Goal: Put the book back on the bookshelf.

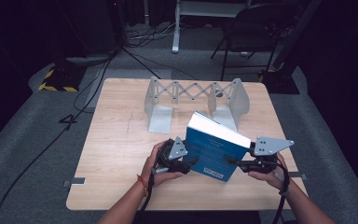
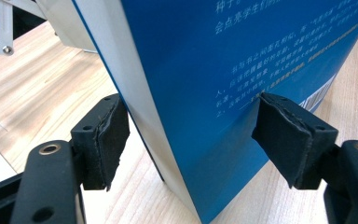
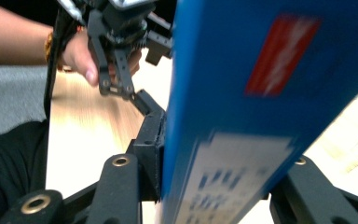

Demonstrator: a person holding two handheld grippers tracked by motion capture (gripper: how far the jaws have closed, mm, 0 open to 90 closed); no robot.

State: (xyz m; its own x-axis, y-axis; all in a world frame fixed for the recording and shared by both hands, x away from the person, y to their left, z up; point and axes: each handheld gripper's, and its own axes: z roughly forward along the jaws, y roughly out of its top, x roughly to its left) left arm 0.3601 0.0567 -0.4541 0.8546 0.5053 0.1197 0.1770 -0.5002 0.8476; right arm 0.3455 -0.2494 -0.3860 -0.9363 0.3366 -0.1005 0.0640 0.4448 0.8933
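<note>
High view: blue book stands tilted on the bench, near the front edge, right of centre, white page block facing up and back. A white label with a barcode sits at the cover's lower corner; print too small to read here. Left tool is at the book's left lower edge, right tool at its right edge, each in a hand. Grey plates top both tools. Behind the book, an expandable metal rack with scissor links stands near the bench's back edge, apart from the book.

Left tool view: book sits between the jaws, its bottom corner on the bench. The left pad lies right at the page-block side, the right pad at the blue cover; contact can't be told for sure, so hold or no hold is unclear. Jaws are moderately wide. Cover carries lines of white and yellow Chinese text, mostly too small to read; barcode stripes show at the right edge. Rack corner shows top left.

Right tool view: book, blurred, is clamped between the jaws, the left pad pressed on the cover. A red label and a white label with dark print show, unreadable. Left tool and its hand are beyond, over the bench.
</note>
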